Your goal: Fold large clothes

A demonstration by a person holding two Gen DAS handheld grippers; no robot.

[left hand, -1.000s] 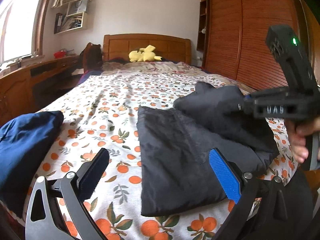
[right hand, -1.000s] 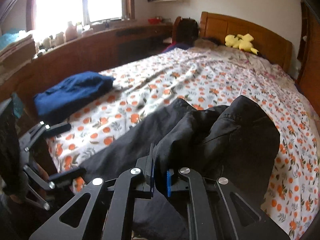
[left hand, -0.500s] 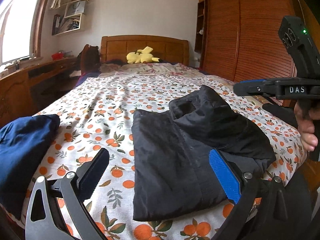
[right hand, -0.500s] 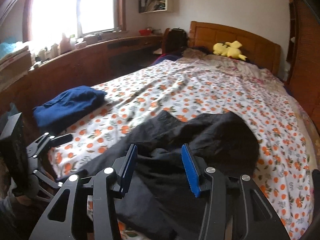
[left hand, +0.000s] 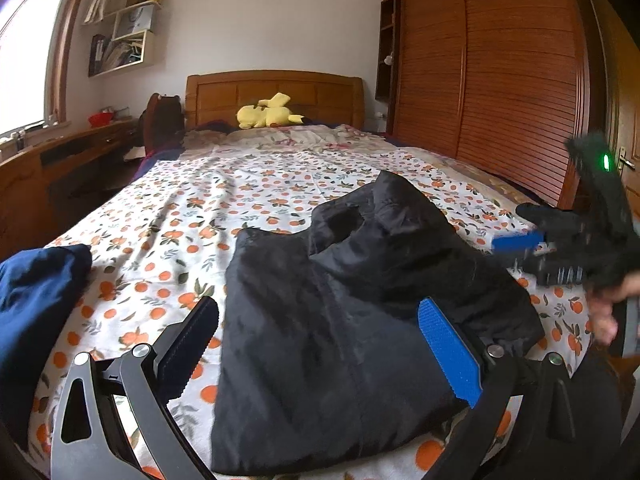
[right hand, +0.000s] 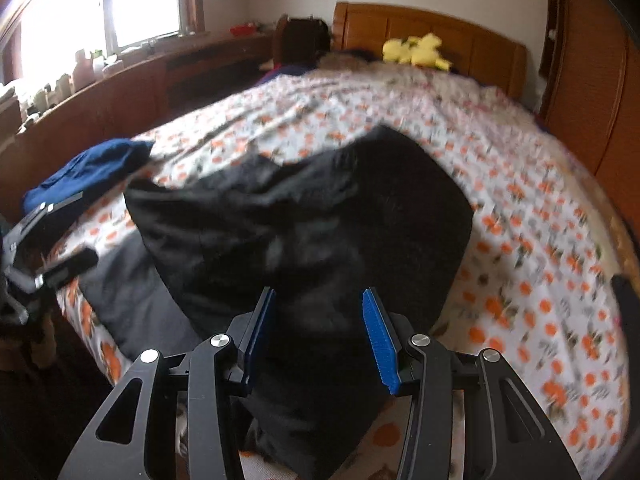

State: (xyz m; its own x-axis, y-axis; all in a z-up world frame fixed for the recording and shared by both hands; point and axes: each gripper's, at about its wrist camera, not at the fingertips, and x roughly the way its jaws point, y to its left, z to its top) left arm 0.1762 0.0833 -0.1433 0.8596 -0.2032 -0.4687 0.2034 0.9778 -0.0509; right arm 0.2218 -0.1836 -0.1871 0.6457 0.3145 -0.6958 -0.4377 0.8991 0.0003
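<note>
Right wrist view: right gripper [right hand: 318, 332], jaws just parted, empty; black jacket [right hand: 304, 216] directly ahead on bedsheet [right hand: 532, 240]. Left gripper [left hand: 316, 344] spread wide, empty. Risk: unpinned folded sleeve slipping open

A bed [left hand: 256, 184] under an orange-print sheet [left hand: 168, 240] fills a wood-furnished bedroom. A yellow plush [left hand: 267, 114] lies against the wooden headboard [left hand: 276, 90]. A louvred wardrobe [left hand: 500, 92] stands on the right; on the left a long desk [left hand: 52, 160] runs beneath the window [right hand: 80, 12], with a red bowl [left hand: 98, 119] on it. Shelves [left hand: 124, 42] hang above.
</note>
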